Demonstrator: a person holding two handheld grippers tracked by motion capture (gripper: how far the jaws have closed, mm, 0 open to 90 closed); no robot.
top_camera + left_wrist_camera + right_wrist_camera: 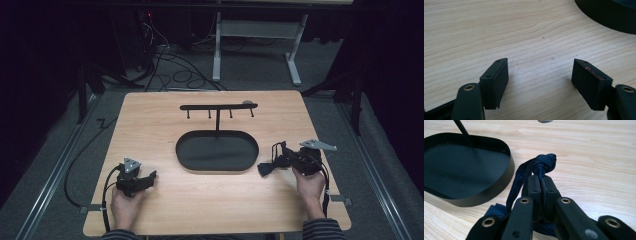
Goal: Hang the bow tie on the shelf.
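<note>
On the pale wood-grain table (150, 125), beside the black oval metal tray (496, 180), the right gripper (540, 180) pinches a knotted dark-blue cloth (545, 162), its folds clear close up, while the left gripper (540, 72) gapes empty.

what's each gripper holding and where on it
The right gripper is shut on a knotted dark blue cloth, gripped just below its knot. The left gripper is open, holding nothing.

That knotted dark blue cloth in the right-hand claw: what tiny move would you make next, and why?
Probably lift it slightly off the wooden table. The right gripper is shut on the knotted dark blue cloth, beside the black oval tray with its hook rack.
</note>
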